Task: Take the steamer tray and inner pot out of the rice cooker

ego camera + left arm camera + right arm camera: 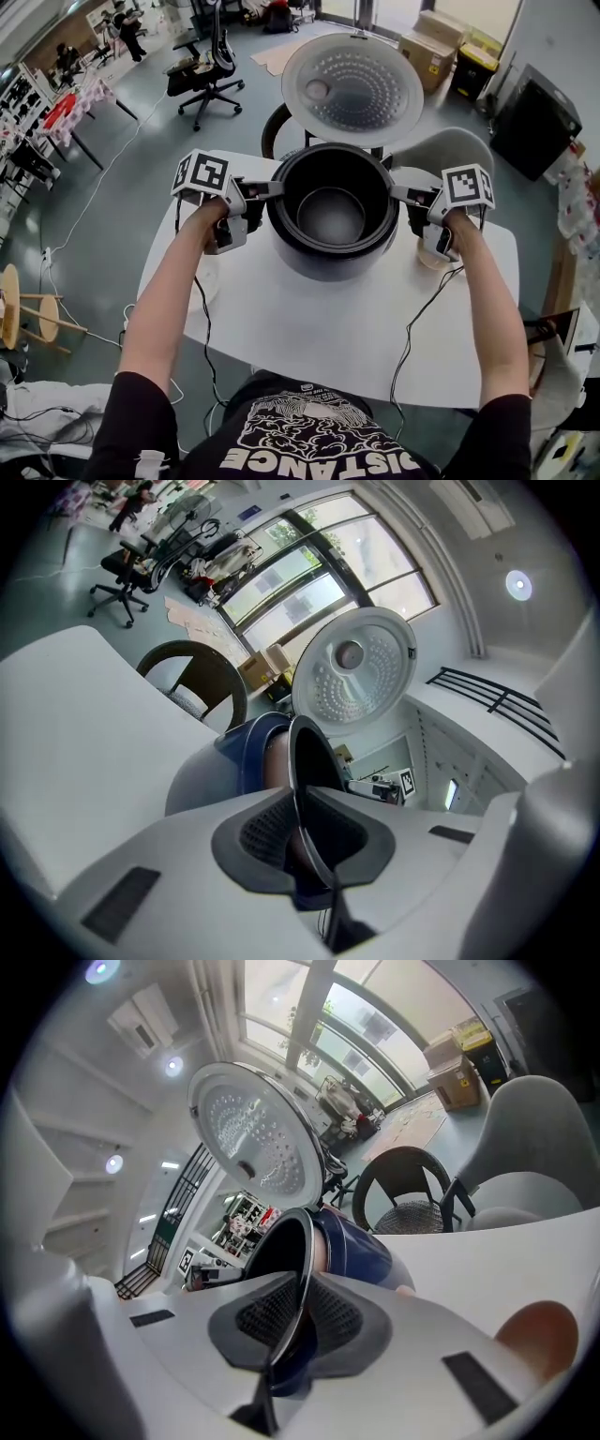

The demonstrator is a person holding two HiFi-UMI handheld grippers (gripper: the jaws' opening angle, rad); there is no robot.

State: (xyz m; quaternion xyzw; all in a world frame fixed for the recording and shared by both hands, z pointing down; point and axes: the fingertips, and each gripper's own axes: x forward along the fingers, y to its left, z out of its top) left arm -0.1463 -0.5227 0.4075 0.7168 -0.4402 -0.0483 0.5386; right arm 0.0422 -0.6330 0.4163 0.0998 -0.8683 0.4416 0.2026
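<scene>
Head view: inner pot [330, 216] sits in the open rice cooker [323, 264] on the table [328, 342]. Left gripper [270, 190] and right gripper [400, 195] each pinch its thin rim [306, 789] on opposite sides. The pot looks rigid and smooth, probably slippery, and is best lifted level by both edges.

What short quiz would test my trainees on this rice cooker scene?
1. True or false: the rice cooker's lid stands open.
2. What do the left gripper and right gripper clamp? A lid; B inner pot rim; C chair.
3. Fill in: the grippers hold ___ sides of the pot.
Key: 1 true; 2 B; 3 opposite.
</scene>
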